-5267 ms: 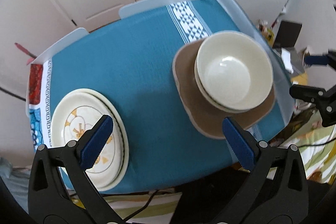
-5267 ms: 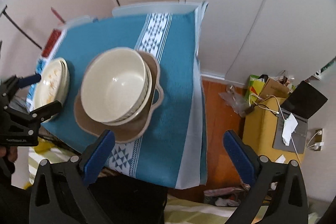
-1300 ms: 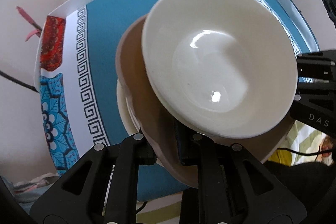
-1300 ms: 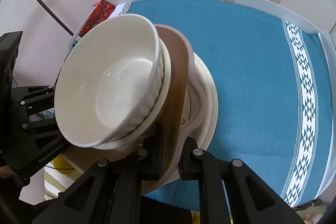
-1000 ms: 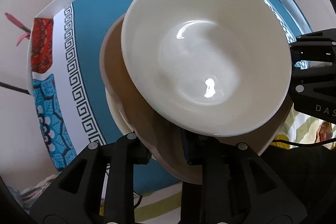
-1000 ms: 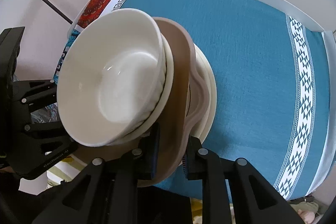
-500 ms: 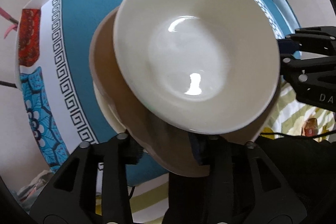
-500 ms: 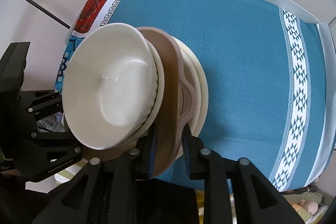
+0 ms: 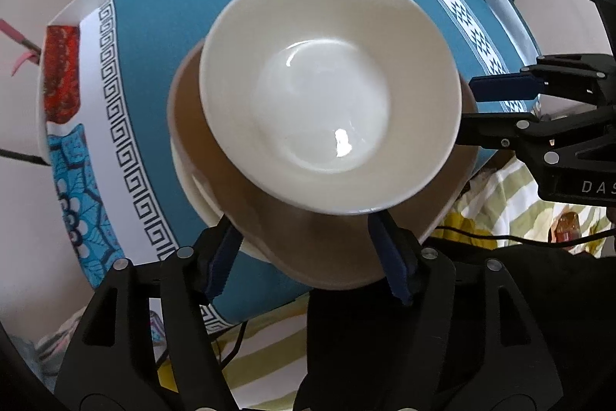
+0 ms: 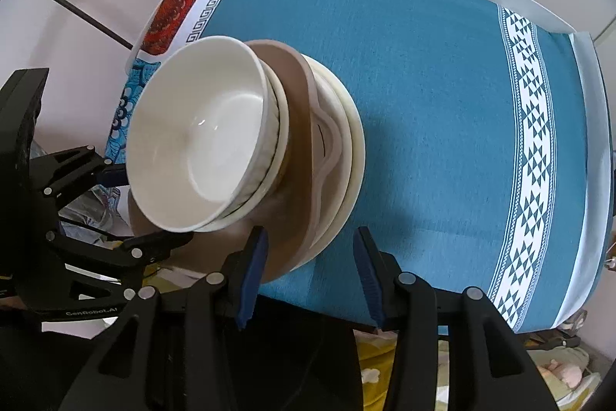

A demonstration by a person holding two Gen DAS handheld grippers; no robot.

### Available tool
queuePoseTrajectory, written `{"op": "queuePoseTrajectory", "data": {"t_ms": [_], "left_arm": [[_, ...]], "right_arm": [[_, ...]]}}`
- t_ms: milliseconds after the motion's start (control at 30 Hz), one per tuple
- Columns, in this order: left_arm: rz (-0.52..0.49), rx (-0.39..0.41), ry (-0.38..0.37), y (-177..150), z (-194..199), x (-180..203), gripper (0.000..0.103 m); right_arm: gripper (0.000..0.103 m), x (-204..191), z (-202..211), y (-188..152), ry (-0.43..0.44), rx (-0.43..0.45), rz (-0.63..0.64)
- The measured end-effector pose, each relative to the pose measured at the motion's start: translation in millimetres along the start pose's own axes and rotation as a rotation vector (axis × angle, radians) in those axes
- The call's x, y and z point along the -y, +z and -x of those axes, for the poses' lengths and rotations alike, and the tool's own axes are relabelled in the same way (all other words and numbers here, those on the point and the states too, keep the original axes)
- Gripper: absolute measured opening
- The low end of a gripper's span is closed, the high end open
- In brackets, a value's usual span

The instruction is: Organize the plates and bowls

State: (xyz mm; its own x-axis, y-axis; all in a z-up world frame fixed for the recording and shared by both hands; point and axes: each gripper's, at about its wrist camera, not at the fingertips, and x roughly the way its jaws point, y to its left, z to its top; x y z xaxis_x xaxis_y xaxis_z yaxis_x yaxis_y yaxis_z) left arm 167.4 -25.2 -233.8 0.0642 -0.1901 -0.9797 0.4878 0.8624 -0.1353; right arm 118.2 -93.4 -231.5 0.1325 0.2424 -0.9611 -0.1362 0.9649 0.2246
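Resting on the cream plates (image 10: 348, 156), the brown plate (image 9: 319, 249) with its bowls (image 9: 331, 103) lies between both tongs. Left tongs (image 9: 308, 264) and right tongs (image 10: 310, 274) have just been opening, pads clear of its rim, so the stack looks set down.

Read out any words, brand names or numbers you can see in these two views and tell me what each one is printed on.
"DAS": white letters on the black body of the right claw, cut off at the edge of the left wrist view.
"GenRobot.AI": small white print on the black body of the left claw, seen from the right wrist; the first letter is hard to tell.
Bowls, tray, plates and tablecloth: patterns only, no lettering.
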Motion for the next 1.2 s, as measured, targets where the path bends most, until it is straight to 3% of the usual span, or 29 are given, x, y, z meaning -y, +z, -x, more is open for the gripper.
{"op": "queuePoseTrajectory", "data": {"t_ms": [433,600,667,700,767,800,833,900,967,1033,1200], "left_arm": [[0.073,0.183,0.061,-35.5,68.2,3.5,0.063],[0.171,0.379,0.069,-42.8,124.6,7.9,0.063],[0.203,0.508,0.110,-48.3,159.3,14.5,0.063],[0.214,0.563,0.132,-51.6,173.3,18.4,0.063],[0.224,0.701,0.181,-60.8,207.1,30.2,0.069],[0.227,0.760,0.205,-65.5,221.2,35.9,0.084],[0.229,0.816,0.230,-70.7,233.1,41.3,0.100],[0.226,0.942,0.284,-84.2,255.3,53.4,0.103],[0.209,1.015,0.321,-93.3,269.1,63.8,0.103],[0.211,1.042,0.356,-96.1,276.3,70.7,0.103],[0.224,1.087,0.376,-106.4,282.0,81.5,0.103]], "right_arm": [[0.042,-3.1,60.3,-25.1,0.011,0.203,-0.009],[0.042,-16.6,113.9,-38.7,-0.006,0.381,0.010],[0.042,-23.8,138.1,-43.9,-0.024,0.456,0.026],[0.044,-28.5,155.4,-49.0,-0.039,0.512,0.037],[0.066,-36.4,182.9,-57.3,-0.065,0.605,0.050],[0.085,-40.3,198.7,-62.9,-0.080,0.664,0.054],[0.093,-42.6,208.0,-66.2,-0.090,0.701,0.055],[0.093,-47.5,233.7,-78.5,-0.136,0.807,0.044],[0.094,-48.1,249.8,-88.4,-0.170,0.885,0.017],[0.103,-48.9,258.7,-97.6,-0.182,0.932,-0.003],[0.103,-53.2,259.8,-111.9,-0.240,0.979,-0.031]]}}
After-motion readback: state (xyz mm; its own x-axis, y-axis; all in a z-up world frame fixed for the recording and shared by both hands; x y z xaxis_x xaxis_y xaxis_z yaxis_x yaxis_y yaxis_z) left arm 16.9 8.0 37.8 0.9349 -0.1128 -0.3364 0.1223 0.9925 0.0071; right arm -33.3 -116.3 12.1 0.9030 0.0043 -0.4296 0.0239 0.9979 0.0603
